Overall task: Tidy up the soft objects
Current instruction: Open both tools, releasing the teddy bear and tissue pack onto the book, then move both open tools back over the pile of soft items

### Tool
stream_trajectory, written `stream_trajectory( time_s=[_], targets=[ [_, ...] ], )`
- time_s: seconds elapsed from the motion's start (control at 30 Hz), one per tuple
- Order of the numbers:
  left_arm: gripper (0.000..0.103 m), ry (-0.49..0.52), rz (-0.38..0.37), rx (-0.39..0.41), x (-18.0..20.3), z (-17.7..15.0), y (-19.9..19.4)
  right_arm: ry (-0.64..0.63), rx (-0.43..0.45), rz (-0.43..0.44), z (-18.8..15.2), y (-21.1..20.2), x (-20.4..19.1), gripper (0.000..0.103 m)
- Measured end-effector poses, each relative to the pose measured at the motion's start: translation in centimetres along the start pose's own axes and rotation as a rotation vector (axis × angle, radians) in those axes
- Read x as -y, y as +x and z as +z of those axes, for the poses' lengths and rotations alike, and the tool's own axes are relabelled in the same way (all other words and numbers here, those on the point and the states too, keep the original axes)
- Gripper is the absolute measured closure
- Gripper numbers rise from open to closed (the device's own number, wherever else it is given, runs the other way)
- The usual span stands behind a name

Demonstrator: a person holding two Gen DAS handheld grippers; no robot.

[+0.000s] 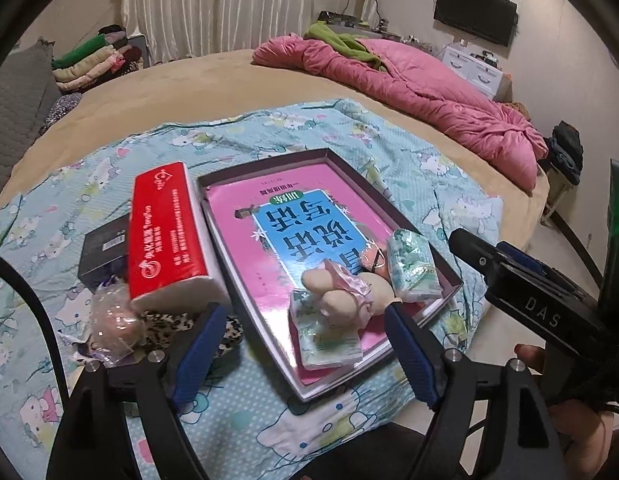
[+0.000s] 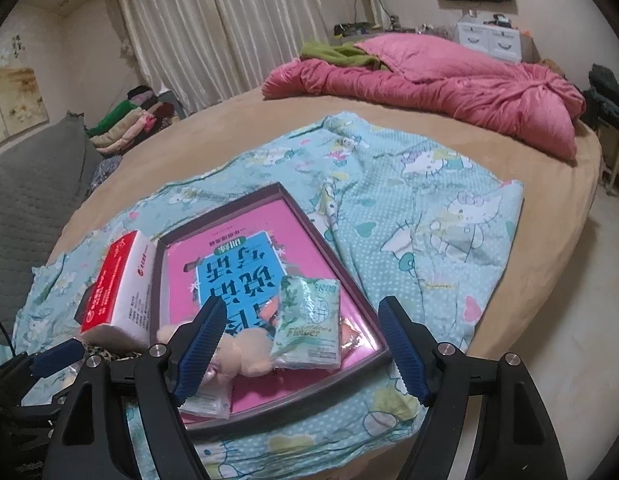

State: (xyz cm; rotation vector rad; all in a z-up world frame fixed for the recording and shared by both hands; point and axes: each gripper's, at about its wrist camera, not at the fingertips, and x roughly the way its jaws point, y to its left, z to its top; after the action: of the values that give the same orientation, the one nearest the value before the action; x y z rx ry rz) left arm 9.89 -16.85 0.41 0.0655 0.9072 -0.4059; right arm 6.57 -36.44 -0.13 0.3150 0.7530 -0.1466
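A dark-rimmed tray (image 1: 269, 163) (image 2: 293, 410) lies on a Hello Kitty sheet (image 1: 449, 184) and holds a pink and blue book (image 1: 309, 232). On the book sit a beige plush toy (image 1: 341, 292) (image 2: 249, 350), one green tissue pack (image 1: 325, 336) and a second one (image 1: 413, 268) (image 2: 309, 320). My left gripper (image 1: 305, 344) hovers open above the plush and the near pack, its pads touching nothing. My right gripper (image 2: 305, 340) is open too, above the "Flower" pack. Left of the tray are a red tissue pack (image 1: 169, 236) (image 2: 117, 284), a wrapped pinkish ball (image 1: 113, 320) and a leopard-print cloth (image 1: 229, 332).
A black box (image 1: 105, 252) sits behind the red pack. A pink quilt (image 1: 429, 96) (image 2: 449, 80) lies at the far side of the bed, with folded clothes (image 1: 97, 60) at the far left. The bed's edge and the floor run along the right.
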Motion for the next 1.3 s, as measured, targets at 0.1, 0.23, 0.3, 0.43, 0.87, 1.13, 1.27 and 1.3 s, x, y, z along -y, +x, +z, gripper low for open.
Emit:
stream_trajectory(
  time_s=[0.1, 0.23, 0.3, 0.43, 0.87, 1.13, 1.27, 1.3],
  targets=[
    [0.021, -0.010, 0.015, 0.004, -0.5, -0.1, -0.7, -0.014, 0.015, 0.007, 0.1, -0.7, -0.8, 0.023],
    [0.021, -0.029, 0.023, 0.012, -1.6, -0.4, -1.9, -0.039, 0.019, 0.019, 0.1, -1.5, -2.0, 0.023],
    [0.021, -0.040, 0.030, 0.015, -2.2, -0.4, -2.5, -0.051, 0.020, 0.031, 0.1, -1.8, -2.7, 0.023],
    [0.021, -0.048, 0.046, 0.023, -3.1, -0.7, -3.7, -0.071, 0.019, 0.057, 0.0, -2.4, -4.2, 0.023],
    [0.021, -0.135, 0.123, 0.046, -9.0, -1.5, -7.9, -0.158, 0.022, 0.124, -0.3, -4.7, -9.3, 0.023],
    [0.021, -0.194, 0.151, 0.058, -12.5, -2.3, -10.1, -0.200, 0.026, 0.157, -0.7, -5.8, -11.9, 0.023],
    [0.021, -0.221, 0.170, 0.062, -14.2, -2.6, -11.0, -0.229, 0.029, 0.177, -1.0, -6.2, -13.5, 0.023],
    [0.021, -0.229, 0.174, 0.062, -14.6, -2.8, -11.2, -0.239, 0.027, 0.182, -1.1, -6.3, -13.9, 0.023]
  ],
)
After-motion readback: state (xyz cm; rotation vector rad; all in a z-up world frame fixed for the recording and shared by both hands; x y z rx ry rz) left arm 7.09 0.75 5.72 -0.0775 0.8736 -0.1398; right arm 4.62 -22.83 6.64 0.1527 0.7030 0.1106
